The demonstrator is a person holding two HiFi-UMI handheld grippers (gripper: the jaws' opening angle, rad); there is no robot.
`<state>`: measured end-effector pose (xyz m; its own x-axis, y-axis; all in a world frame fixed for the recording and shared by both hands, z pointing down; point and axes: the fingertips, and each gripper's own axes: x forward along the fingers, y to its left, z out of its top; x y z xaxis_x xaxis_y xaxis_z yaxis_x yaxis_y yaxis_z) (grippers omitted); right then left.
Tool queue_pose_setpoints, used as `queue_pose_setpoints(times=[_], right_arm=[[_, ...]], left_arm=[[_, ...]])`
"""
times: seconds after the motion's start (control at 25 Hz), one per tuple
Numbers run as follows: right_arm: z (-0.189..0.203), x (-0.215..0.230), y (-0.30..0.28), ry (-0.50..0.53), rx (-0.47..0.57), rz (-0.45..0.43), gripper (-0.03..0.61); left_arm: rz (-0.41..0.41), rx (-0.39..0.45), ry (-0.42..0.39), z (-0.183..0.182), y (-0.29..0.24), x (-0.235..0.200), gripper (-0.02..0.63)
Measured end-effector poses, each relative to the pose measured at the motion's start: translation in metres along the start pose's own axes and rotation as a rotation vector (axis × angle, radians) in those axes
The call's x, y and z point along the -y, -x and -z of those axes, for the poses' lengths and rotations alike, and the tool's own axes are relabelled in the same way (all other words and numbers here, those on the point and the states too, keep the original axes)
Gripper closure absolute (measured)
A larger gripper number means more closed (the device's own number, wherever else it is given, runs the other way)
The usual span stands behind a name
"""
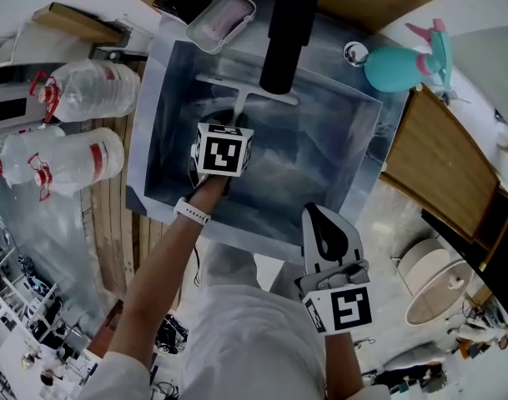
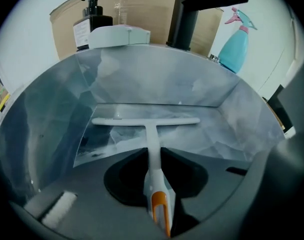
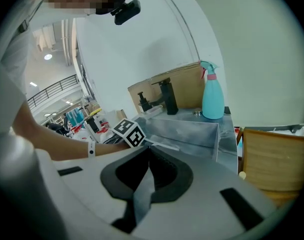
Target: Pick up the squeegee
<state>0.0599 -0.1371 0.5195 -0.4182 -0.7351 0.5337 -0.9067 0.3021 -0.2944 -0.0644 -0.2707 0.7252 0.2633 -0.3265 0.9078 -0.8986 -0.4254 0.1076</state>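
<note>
A white T-shaped squeegee point(image 1: 247, 91) lies on the bottom of the grey metal sink point(image 1: 153, 123), its blade towards the far wall. In the left gripper view its stem point(image 2: 147, 121) runs back between the jaws, and the handle with the orange insert sits inside them. My left gripper point(image 1: 230, 132) reaches steeply down into the sink, and its jaws point(image 2: 152, 151) press on the stem from both sides. My right gripper point(image 1: 324, 223) hangs outside the sink's near rim, shut point(image 3: 148, 148) with nothing in it.
A black faucet point(image 1: 287, 23) stands over the sink's far side. A teal spray bottle point(image 1: 395, 65) is on the right corner, and a pink-lidded box point(image 1: 223, 19) on the far rim. Large plastic water bottles point(image 1: 87, 90) lie to the left. A wooden panel point(image 1: 445, 165) is on the right.
</note>
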Motion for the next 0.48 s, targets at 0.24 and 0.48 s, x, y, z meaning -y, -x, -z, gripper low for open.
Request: queue_pose_setpoints(times=[0.24,0.48], right_arm=[[-0.001,0.005,0.003,0.001,0.004,0.002,0.572],[-0.008,0.0,0.01,0.013,0.027,-0.012,0.572]], left_arm=[[-0.008,0.003,0.029,-0.001,0.001,0.0,0.545],[-0.022,0.021,0.009,-0.006,0.01,0.001,0.546]])
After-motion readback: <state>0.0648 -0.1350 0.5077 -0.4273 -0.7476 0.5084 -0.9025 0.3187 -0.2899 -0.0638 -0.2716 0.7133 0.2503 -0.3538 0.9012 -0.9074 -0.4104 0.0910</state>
